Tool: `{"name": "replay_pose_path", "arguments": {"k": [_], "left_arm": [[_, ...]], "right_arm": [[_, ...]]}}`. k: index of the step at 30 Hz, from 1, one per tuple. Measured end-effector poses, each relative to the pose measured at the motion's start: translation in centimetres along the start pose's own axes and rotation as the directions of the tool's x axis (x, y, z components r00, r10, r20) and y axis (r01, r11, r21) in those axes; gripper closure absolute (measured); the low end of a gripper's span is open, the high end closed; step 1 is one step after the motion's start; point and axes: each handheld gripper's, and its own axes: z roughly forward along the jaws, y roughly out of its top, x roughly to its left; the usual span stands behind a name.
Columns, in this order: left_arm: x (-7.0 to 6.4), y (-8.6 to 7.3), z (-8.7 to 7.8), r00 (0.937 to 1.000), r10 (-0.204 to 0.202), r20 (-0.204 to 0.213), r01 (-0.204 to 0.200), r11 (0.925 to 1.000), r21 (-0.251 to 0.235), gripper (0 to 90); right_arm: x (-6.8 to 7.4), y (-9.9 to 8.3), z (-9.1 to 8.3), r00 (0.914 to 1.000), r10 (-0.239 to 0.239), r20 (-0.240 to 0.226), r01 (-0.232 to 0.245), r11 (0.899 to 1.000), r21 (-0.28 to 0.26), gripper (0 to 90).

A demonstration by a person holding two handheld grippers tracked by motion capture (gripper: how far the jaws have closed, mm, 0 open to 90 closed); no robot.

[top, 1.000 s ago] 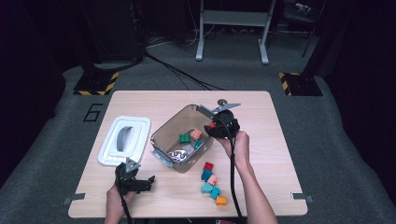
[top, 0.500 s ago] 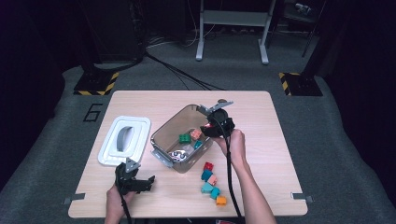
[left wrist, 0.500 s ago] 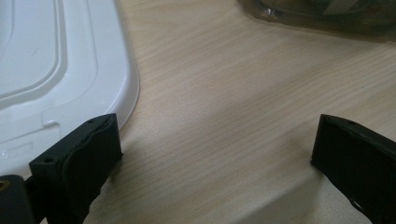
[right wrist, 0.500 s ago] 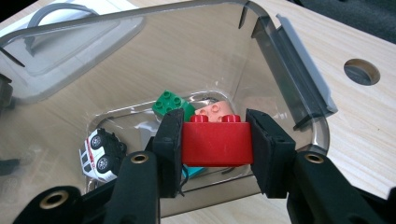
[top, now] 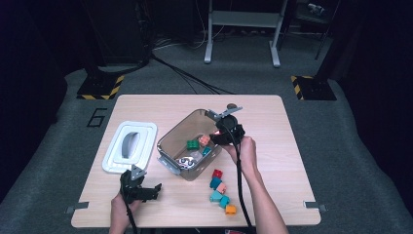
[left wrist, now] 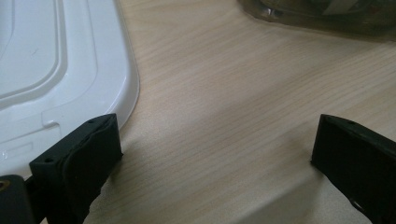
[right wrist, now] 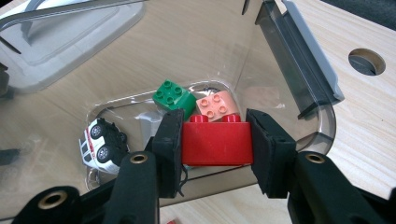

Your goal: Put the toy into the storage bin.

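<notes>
Setting: dark room with grey carpeted floor (top: pixel 341 146); a pale wooden table (top: pixel 272 117) carries everything.
Right gripper (right wrist: pixel 214 135): jaws closed on a red plastic building brick (right wrist: pixel 216 141), one pad against each end, studs facing up; it hangs over the near rim of the bin. In the high view the right gripper (top: pixel 220 136) sits above the bin's right side.
Bin: smoky transparent plastic storage box (top: pixel 170 146), open at the top, near the table's middle.
Inside the bin: a green studded brick (right wrist: pixel 173 98) and a salmon-pink studded brick (right wrist: pixel 216 106) touching each other just beyond the red brick; a white toy car with black wheels (right wrist: pixel 102 144) to their left.
Left gripper (top: pixel 157 190): jaws spread wide with nothing between them, low over bare wood near the front edge.
Lid: white plastic rectangular lid with a grey handle (top: pixel 130 145), lying flat left of the bin; its corner (left wrist: pixel 60 70) is just beside the left jaw.
Loose bricks: small cluster of red, teal, pink and orange bricks (top: pixel 220 191) on the table, in front of the bin.
</notes>
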Motion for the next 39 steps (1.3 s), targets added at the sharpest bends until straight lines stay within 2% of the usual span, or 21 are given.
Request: {"name": "replay_pose_path", "arguments": {"k": [2, 7, 8, 10, 15, 17, 19, 25, 28, 29, 34, 39], "left_arm": [[0.0, 0.0, 0.0, 1.0000, 0.000, 0.000, 0.000, 1.0000, 0.000, 1.3], [0.0, 0.0, 0.0, 1.0000, -0.001, 0.000, 0.001, 1.0000, 0.000, 1.4], [0.0, 0.0, 0.0, 1.0000, -0.001, 0.000, 0.001, 1.0000, 0.000, 1.4], [0.0, 0.0, 0.0, 1.0000, 0.000, 0.000, 0.000, 1.0000, 0.000, 1.4], [0.0, 0.0, 0.0, 1.0000, 0.000, 0.000, 0.000, 1.0000, -0.001, 1.4], [0.0, 0.0, 0.0, 1.0000, 0.000, 0.000, 0.000, 1.0000, -0.001, 1.4], [0.0, 0.0, 0.0, 1.0000, 0.003, -0.002, -0.003, 1.0000, 0.000, 1.4], [0.0, 0.0, 0.0, 1.0000, 0.002, -0.001, -0.002, 1.0000, -0.002, 1.3], [0.0, 0.0, 0.0, 1.0000, 0.002, -0.001, -0.002, 1.0000, -0.003, 1.3], [0.0, 0.0, 0.0, 1.0000, 0.001, -0.001, -0.001, 1.0000, -0.002, 1.3], [0.0, 0.0, 0.0, 1.0000, 0.001, -0.001, -0.001, 1.0000, -0.004, 1.3], [0.0, 0.0, 0.0, 1.0000, 0.001, -0.001, -0.001, 1.0000, -0.004, 1.3]], "right_arm": [[0.0, 0.0, -0.1, 1.0000, 0.000, 0.005, 0.000, 1.000, 0.003, 57.7], [0.0, -0.2, -0.3, 1.0000, 0.008, 0.005, -0.008, 1.000, 0.008, 45.6], [0.0, -0.2, -0.3, 1.0000, 0.008, 0.005, -0.008, 1.000, 0.008, 45.6], [0.1, -0.5, -0.7, 0.9997, 0.020, 0.012, -0.019, 1.000, -0.007, 35.5], [0.4, -1.5, -2.0, 0.9994, 0.033, 0.004, -0.033, 0.999, -0.035, 23.6], [0.4, -2.1, -2.5, 0.9998, 0.019, -0.003, -0.019, 0.999, -0.051, 20.6], [0.5, -2.4, -2.7, 0.9998, 0.019, -0.005, -0.019, 0.998, -0.055, 19.3], [0.7, -5.2, -3.8, 0.9994, 0.026, -0.023, -0.027, 0.998, -0.063, 14.9], [0.8, -6.1, -3.9, 0.9991, 0.027, -0.031, -0.029, 0.998, -0.059, 14.5], [1.0, -7.2, -4.0, 0.9989, 0.034, -0.032, -0.036, 0.998, -0.054, 14.0], [1.3, -9.3, -4.1, 0.9980, 0.050, -0.038, -0.052, 0.998, -0.042, 12.5], [2.2, -11.6, -4.0, 0.9961, 0.077, -0.043, -0.078, 0.997, -0.020, 10.1]]}}
